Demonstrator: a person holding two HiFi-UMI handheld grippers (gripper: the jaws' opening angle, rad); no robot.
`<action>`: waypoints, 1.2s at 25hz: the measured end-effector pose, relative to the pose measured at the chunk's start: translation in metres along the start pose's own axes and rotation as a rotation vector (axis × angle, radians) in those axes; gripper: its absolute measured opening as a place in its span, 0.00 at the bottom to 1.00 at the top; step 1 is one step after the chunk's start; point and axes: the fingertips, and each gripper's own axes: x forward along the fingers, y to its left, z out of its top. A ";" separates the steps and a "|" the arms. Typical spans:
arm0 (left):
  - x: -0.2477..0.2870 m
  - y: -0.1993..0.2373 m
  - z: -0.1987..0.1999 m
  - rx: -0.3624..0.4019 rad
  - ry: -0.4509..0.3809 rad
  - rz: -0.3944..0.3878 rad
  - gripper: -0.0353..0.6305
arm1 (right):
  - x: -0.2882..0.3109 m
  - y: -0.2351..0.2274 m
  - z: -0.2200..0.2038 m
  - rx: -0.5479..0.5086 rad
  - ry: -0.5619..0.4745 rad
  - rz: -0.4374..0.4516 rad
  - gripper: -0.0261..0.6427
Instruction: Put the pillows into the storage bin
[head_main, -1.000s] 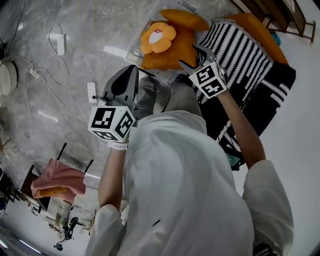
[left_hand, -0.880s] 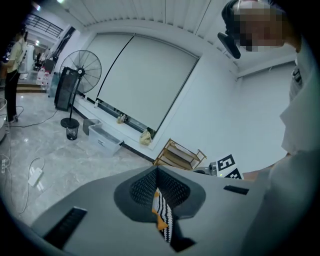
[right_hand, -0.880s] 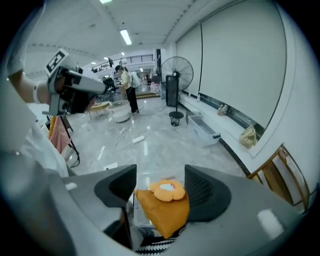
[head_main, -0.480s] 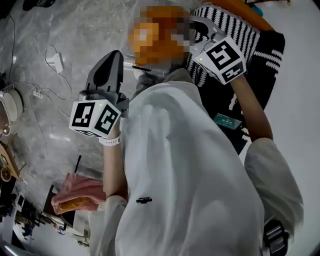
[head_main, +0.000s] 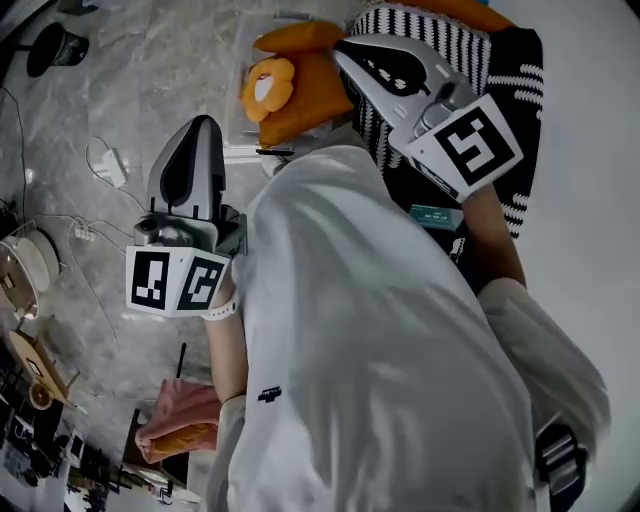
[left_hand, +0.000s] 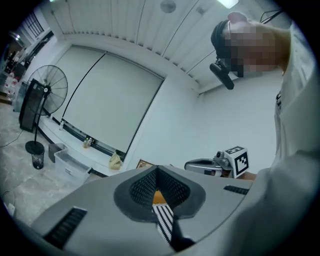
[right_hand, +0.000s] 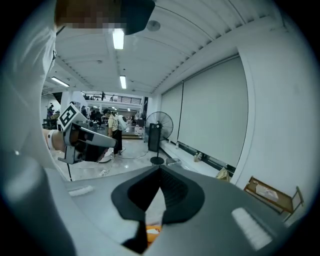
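Pillows unmoved: orange plush pillow with a flower face (head_main: 300, 95) lies in the clear plastic storage bin (head_main: 240, 140), and the black-and-white striped knit pillow (head_main: 505, 60) lies just beside it at right, outside as far as the head view shows. Both grippers sit higher and look larger than a second ago, lifted off the pillows toward the person's chest. Right gripper (head_main: 340, 50) had its jaws apart over the striped pillow then; they have just been closing and now meet tip to tip, nothing between them. Left gripper (head_main: 197, 122) has its jaws together as before, also empty, over the grey marble floor (head_main: 130, 90). Head view has shifted; bin now nearer top edge.
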 end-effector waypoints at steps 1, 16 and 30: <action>0.001 -0.003 0.002 0.008 0.000 -0.010 0.06 | -0.005 0.000 0.004 0.014 -0.018 -0.019 0.06; 0.002 -0.025 -0.004 0.034 0.025 -0.110 0.06 | -0.035 0.015 0.006 0.119 -0.079 -0.147 0.06; 0.002 -0.018 -0.005 0.008 0.023 -0.109 0.06 | -0.036 0.004 0.006 0.104 -0.045 -0.166 0.06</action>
